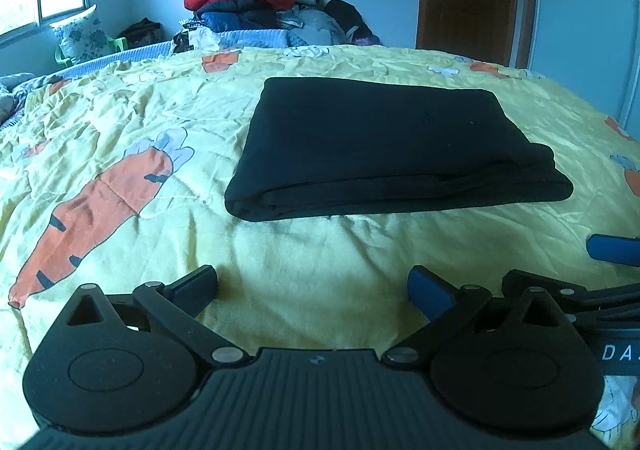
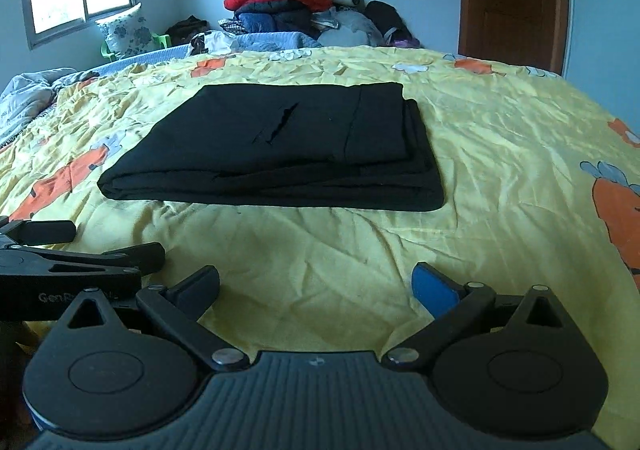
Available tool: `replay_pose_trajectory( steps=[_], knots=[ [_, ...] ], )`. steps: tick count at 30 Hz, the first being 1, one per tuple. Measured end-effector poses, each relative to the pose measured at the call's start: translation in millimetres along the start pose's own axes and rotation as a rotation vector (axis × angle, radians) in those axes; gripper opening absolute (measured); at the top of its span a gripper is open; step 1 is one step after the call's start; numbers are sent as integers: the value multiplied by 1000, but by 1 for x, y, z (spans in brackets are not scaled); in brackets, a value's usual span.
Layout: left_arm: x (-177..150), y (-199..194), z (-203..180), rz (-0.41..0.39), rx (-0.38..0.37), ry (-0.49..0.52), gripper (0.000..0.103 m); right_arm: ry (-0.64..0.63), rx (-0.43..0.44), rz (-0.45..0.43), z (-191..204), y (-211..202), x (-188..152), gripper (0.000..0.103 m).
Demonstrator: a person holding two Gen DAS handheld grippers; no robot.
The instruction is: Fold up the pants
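1. Pants [image 1: 384,146]: folded, flat on the bed [image 1: 320,250] at 12 o'clock.
2. Left gripper [image 1: 312,290] and right gripper [image 2: 316,290]: both spread wide, empty.
3. Risk: a snagged top layer would undo the fold.

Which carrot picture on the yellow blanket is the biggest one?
The long orange carrot left of the folded black pants, in the left wrist view. It shows whole, tip to pale leaves; the other carrots near the blanket's far edge look much smaller.

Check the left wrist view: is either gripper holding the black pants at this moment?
No. The black pants lie folded on the yellow bedsheet, while the left gripper sits open short of them, with nothing between its fingers.
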State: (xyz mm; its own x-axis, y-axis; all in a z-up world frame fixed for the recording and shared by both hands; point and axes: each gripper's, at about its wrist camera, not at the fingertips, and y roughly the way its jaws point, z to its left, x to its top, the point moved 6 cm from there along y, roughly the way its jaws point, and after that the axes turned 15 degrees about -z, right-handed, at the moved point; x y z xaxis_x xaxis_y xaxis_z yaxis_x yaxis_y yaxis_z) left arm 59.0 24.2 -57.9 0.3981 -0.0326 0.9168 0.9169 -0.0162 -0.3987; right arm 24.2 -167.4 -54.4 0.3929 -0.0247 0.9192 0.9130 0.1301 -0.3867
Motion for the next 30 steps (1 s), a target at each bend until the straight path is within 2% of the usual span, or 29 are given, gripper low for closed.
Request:
replay_pose_trajectory(
  steps=[6, 13, 30],
  knots=[
    [-1, 0, 2, 3, 3, -15, 103, -12, -4, 4, 1, 1, -1, 103],
    [-1, -3, 11, -2, 60, -45, 103, -57, -22, 17, 6, 3, -3, 103],
    [-2, -2, 9, 4, 44, -41, 103, -57, -20, 17, 4, 4, -2, 103]
  ],
)
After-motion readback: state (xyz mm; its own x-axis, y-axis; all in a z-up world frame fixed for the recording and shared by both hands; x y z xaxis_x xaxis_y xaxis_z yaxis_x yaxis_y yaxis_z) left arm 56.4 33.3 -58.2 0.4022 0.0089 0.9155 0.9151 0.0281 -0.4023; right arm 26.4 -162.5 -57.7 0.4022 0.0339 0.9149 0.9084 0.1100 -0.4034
